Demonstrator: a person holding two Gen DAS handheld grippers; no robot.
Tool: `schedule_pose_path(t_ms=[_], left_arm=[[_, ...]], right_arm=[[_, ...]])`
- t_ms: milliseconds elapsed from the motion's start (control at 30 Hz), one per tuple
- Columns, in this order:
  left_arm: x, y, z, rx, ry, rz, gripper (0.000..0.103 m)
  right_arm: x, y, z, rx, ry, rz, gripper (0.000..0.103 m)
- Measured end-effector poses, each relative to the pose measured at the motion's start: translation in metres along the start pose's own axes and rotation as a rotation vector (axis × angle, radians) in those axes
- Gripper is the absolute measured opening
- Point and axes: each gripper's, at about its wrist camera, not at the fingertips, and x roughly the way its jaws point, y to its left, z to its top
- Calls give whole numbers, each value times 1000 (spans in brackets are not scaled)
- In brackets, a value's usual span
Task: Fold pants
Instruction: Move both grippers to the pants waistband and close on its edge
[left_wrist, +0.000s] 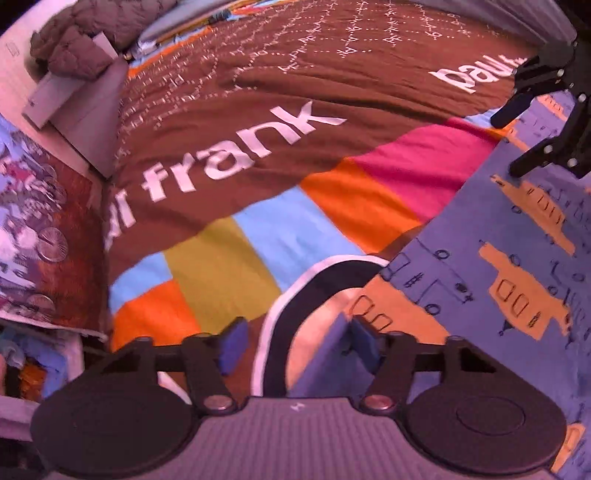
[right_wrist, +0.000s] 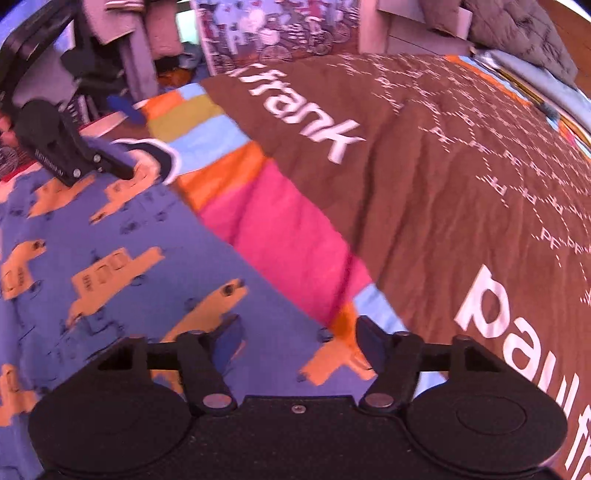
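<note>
1. On the bed, the pants (right_wrist: 122, 236) (purple-blue, printed with orange vehicles) are lying spread over the bedspread (left_wrist: 258, 92), with the dark, white-edged waistband (left_wrist: 295, 295) curling up at one end.
2. The left hand-held gripper (left_wrist: 295, 343) is sitting released at the waistband, its blue pads apart; one pad (left_wrist: 364, 343) is touching a raised fabric edge, nothing pinched between them.
3. The right hand-held gripper (right_wrist: 295, 339) is hovering unclenched over the pants' edge near the striped band of the bedspread, its pads straddling the cloth without closing.
4. Judging from this, both corners are waiting to be grasped before a fold.
5. Risk: if either gripper is closing too deep, it may be catching the bedspread along with the pants (the layers are lying flush); a shallow pinch may be letting the thin fabric slip, skewing the fold.
</note>
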Motion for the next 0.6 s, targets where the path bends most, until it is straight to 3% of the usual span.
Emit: schedule_pose_path(t_ms=[33, 100, 133, 167, 233, 267, 300, 467, 600], left_arm=[[1, 0, 0, -2, 8, -23, 49], [-1, -4, 2, 15, 12, -39, 26], [-1, -7, 4, 33, 16, -35, 16], [-1, -11, 5, 54, 22, -19, 13], [-4, -19, 6, 80, 23, 28, 1], [-6, -21, 7, 86, 14, 52, 1], [-8, -23, 7, 89, 0, 77, 0], [-20, -20, 9, 37, -36, 162, 0], [-29, -11, 6, 12, -94, 98, 0]], right_arm=[[2, -2, 0, 0, 6, 8, 61], [6, -3, -2, -8, 24, 25, 58], [8, -3, -4, -7, 25, 32, 53], [8, -2, -4, -4, 23, 38, 49], [7, -1, -5, 4, 6, 37, 31], [5, 0, -5, 9, -4, 28, 23], [4, 0, -6, 16, -15, 14, 0], [-1, 11, -6, -17, -35, -31, 0], [-13, 10, -3, -16, -83, -37, 0]])
